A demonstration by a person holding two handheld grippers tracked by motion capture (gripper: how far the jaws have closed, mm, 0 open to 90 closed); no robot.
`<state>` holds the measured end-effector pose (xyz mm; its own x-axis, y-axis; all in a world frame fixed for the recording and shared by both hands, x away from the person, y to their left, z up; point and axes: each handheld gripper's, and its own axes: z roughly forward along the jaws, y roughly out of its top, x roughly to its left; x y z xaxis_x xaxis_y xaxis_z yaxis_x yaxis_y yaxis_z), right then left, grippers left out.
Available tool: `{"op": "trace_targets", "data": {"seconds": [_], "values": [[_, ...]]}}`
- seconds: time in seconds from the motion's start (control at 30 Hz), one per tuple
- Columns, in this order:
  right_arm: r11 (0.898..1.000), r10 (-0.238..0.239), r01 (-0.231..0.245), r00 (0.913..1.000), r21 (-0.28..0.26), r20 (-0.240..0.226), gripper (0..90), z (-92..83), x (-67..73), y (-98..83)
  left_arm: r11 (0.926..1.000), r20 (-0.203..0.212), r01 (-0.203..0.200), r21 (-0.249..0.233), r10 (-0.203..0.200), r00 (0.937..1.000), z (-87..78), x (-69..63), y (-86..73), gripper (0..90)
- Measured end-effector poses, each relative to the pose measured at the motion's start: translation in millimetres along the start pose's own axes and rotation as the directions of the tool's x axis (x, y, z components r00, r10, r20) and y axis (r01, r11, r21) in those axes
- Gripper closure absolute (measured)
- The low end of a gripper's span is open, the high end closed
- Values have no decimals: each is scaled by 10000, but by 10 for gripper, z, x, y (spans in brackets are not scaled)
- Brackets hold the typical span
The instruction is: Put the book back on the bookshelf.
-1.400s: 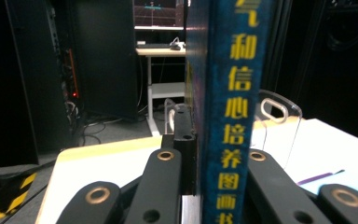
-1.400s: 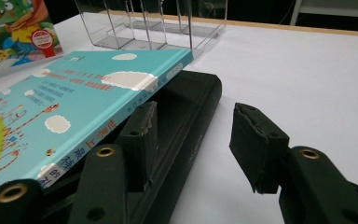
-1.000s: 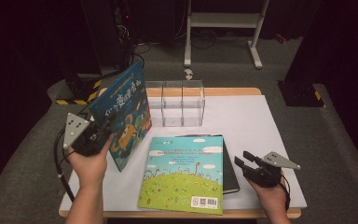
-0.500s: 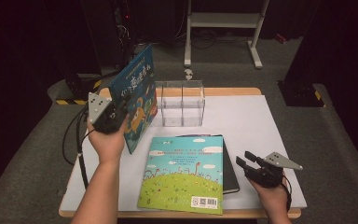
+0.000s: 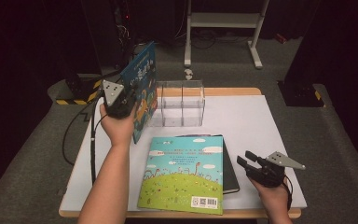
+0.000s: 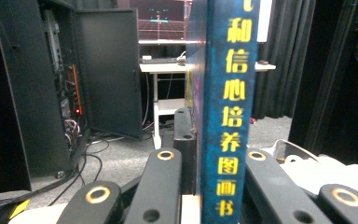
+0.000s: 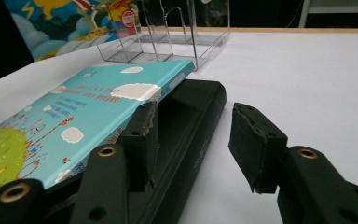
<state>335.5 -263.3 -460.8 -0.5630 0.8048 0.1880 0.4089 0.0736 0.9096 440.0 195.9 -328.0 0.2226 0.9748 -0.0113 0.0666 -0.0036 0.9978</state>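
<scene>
The left hand-held gripper (image 5: 121, 100) was clenched on a blue picture book (image 5: 142, 88), holding it upright off the tabletop (image 5: 261, 126), just at nine o'clock of the clear plastic rack (image 5: 179, 105). In the left gripper view, the book's spine (image 6: 228, 112) with yellow lettering stood between the black jaws. The right hand-held gripper (image 5: 248, 164) rested at about four o'clock on the tabletop with its jaws parted and nothing pressed between them. Just at nine o'clock of it lay a turquoise book (image 5: 182, 175) stacked on a black notebook (image 5: 230, 172), whose edge (image 7: 191, 140) ran up between the jaws in the right gripper view.
</scene>
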Motion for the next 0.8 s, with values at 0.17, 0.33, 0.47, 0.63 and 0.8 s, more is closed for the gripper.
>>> {"op": "trace_targets", "data": {"seconds": [0.17, 0.33, 0.47, 0.63, 0.8], "values": [[10000, 49, -50, 9999, -60, -100, 514, 6, -5, 12, 10000, -68, 53, -70, -53, 10000, 123, 5, -54, 832], [10000, 5, -5, 9998, 9, -176, 515, 15, 13, 5, 10000, -161, -80, 43, 81, 9998, 207, -20, -98, 832], [10000, 48, -48, 9997, -3, -227, 516, 12, 17, 5, 9999, -261, -152, -19, 151, 9995, 225, -44, -142, 832], [9996, 265, -265, 9988, -8, -419, 515, 17, -2, 2, 9999, -255, 90, -60, -92, 9996, 223, -27, -198, 831], [9996, 288, -285, 9984, 64, -490, 515, 30, 8, -10, 9998, -244, 192, -108, -195, 9995, 161, 2, -249, 828]]}}
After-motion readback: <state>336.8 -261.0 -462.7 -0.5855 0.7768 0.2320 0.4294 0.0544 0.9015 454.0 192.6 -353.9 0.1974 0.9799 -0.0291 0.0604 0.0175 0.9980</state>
